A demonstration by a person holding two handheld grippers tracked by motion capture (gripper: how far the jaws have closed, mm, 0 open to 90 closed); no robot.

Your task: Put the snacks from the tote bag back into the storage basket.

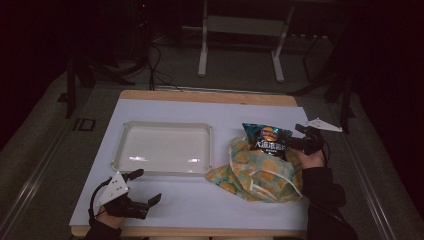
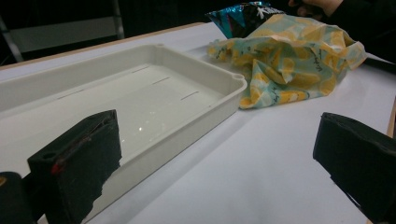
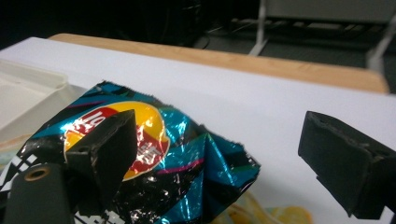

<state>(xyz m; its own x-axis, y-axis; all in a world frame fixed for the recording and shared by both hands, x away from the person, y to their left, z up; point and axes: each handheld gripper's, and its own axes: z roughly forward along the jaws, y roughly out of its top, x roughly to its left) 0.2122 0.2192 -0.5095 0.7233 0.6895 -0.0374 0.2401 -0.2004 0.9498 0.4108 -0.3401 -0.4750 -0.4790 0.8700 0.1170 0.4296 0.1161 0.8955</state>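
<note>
My left gripper sits wide open at the near table edge, holding nothing, just in front of the white tray. My right gripper also stands spread apart, its jaws either side of the chip bag, which pokes out of the patterned cloth bag right of the tray.

Wooden table under a white sheet. Directly on the sheet: empty white tray, left of centre; right of the tray, touching its near corner, crumpled yellow-and-teal patterned bag, chip packet protruding from it.
</note>
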